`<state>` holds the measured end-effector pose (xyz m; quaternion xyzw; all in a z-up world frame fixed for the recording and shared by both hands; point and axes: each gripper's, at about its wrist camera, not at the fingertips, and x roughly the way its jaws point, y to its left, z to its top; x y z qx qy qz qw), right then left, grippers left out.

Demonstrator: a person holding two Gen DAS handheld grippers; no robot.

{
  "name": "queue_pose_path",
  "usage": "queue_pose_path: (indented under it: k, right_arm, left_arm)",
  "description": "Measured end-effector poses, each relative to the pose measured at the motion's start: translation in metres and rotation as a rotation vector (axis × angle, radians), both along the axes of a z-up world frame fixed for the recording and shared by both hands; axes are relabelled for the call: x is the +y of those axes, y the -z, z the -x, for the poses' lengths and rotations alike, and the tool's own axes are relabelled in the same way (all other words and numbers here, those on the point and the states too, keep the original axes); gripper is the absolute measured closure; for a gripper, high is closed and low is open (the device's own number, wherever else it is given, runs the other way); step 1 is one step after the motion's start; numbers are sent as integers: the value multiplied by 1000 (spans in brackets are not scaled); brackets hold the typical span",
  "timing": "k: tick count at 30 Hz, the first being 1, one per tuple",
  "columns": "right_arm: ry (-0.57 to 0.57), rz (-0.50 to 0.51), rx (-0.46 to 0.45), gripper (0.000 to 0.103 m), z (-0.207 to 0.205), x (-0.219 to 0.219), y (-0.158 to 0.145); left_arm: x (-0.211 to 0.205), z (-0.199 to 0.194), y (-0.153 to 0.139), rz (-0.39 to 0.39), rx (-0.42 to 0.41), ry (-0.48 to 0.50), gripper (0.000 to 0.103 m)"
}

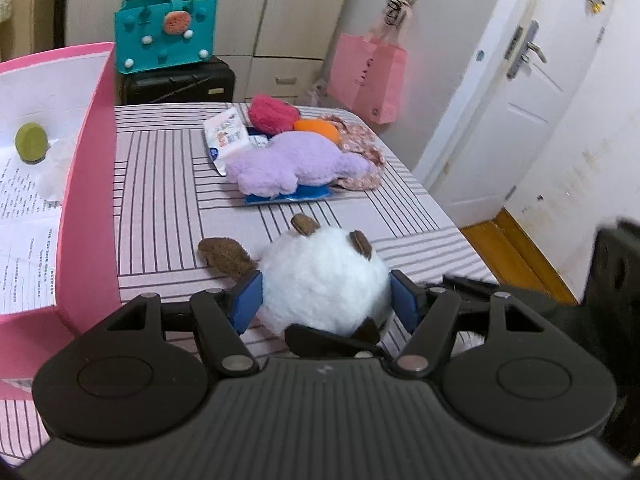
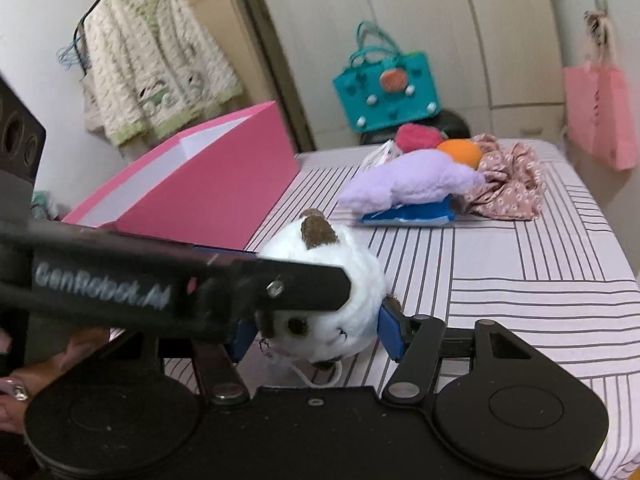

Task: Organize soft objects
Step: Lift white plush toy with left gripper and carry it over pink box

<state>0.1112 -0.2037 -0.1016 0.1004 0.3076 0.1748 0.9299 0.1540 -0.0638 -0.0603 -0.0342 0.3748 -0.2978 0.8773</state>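
Left wrist view: both grippers clamp one white plush above a striped bed.

The left gripper (image 1: 324, 300) and right gripper (image 2: 316, 330) each press blue pads into the white plush (image 1: 326, 280), near the bed's (image 1: 160, 184) front edge. A pink box (image 1: 86, 184) at the left edge holds papers and a green disc (image 1: 31, 141). Toward the far edge lie a purple plush (image 1: 296, 164), red plush (image 1: 270, 112), orange ball (image 1: 318, 128), floral cloth (image 2: 508, 184). Behind stand a teal bag (image 1: 164, 36) and a door (image 1: 528, 92).

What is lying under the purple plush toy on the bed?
Under the purple plush toy a flat blue item lies on the striped sheet, and a white packet sticks out behind. The plush covers most of the blue item, so I cannot identify it.
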Motion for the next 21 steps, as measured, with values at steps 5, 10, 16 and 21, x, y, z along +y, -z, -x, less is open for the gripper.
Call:
queue_pose_path:
  k: [5,10,16,21]
  right_arm:
    - [-49,46,40,37,5,5,-8]
    - [-88,43,92,37,7,7,-13]
    - [-151,46,120,37,13,14,-27]
    - [-195,70,101,37,23,26,-40]
  left_arm:
    - [5,3,-6,-8,44,51,37]
    - [9,2,-10,-24,117,93,37]
    - [20,7,-21,-53,162,124,37]
    - [31,15,-35,-71,181,129,37]
